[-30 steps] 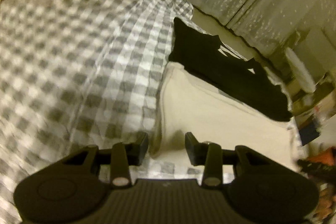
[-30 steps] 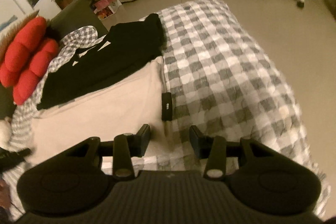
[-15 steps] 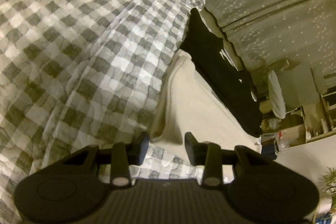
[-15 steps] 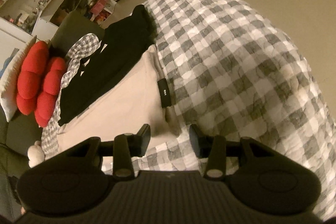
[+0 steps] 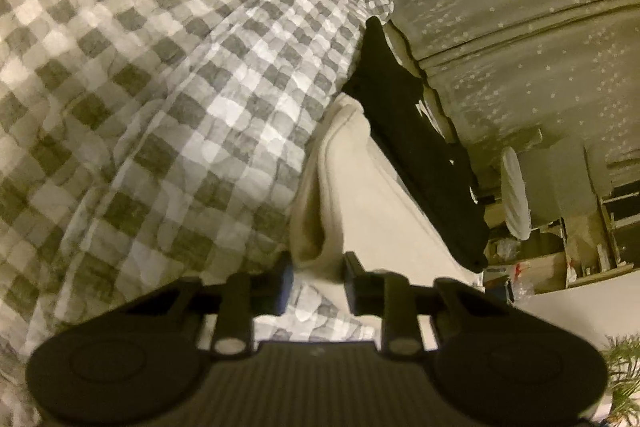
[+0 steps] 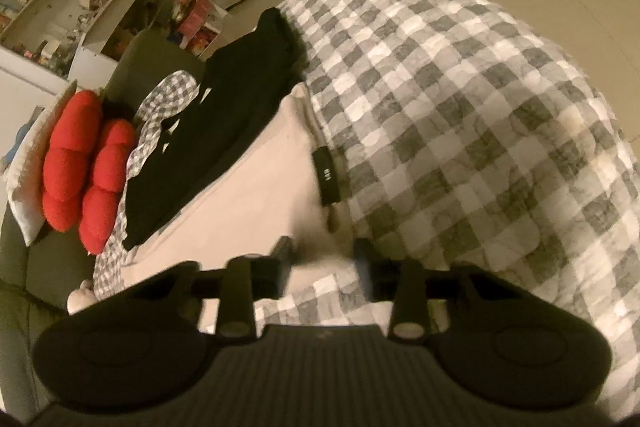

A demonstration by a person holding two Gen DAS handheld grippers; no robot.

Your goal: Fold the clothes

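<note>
The left gripper (image 5: pixel 316 273) and right gripper (image 6: pixel 322 253) are closing their fingers on the cream shirt's (image 5: pixel 360 195) near corners. The shirt lies on the checked blanket (image 6: pixel 460 131), beside a black shirt (image 6: pixel 224 131).

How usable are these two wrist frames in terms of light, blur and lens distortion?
Left wrist: dim yellowish light, strong fisheye bend in the checked bedspread, slight softness at the left gripper closing on the cream garment. Right wrist: same warm cast, motion smear around the right gripper; its garment label is unreadable.
</note>
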